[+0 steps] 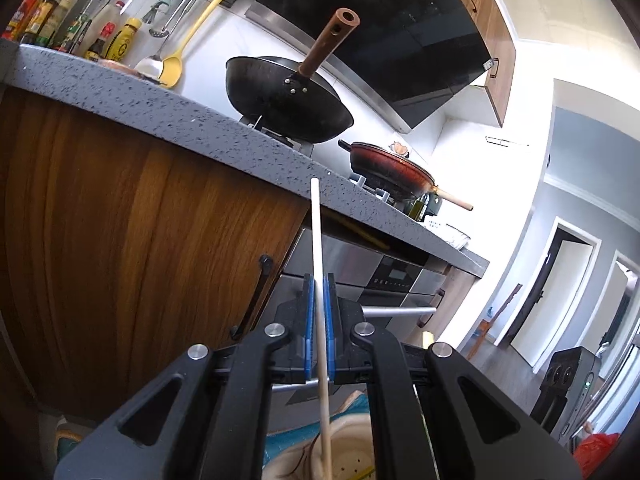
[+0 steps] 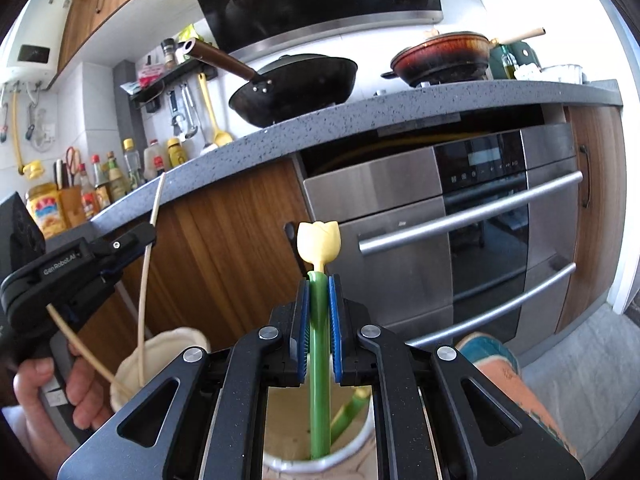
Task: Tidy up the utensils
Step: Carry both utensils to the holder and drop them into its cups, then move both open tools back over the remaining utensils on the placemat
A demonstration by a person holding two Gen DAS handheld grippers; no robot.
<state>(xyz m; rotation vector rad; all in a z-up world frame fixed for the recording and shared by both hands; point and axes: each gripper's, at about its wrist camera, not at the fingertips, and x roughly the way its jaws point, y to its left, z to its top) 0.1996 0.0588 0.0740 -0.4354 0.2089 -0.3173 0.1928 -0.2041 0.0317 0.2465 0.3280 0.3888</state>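
Observation:
My left gripper (image 1: 319,280) is shut on a pale chopstick (image 1: 316,232) that stands upright, its lower end in a cream holder (image 1: 352,456) below. The right wrist view shows that gripper (image 2: 150,236) at the left, gripping the chopstick (image 2: 156,204) above the cream holder (image 2: 176,340), with a second chopstick (image 2: 80,344) leaning in it. My right gripper (image 2: 319,280) is shut on the green stem of a tulip-topped utensil (image 2: 319,240), whose lower end stands in a white cup (image 2: 360,440) with another green-stemmed utensil (image 2: 350,412).
A grey speckled counter (image 1: 120,92) runs above wooden cabinet doors (image 1: 140,220) and a steel oven (image 2: 460,220). A black wok (image 1: 280,96) and a red pan (image 1: 392,168) sit on the stove. Bottles (image 1: 80,20) and hanging utensils (image 1: 176,32) line the back wall.

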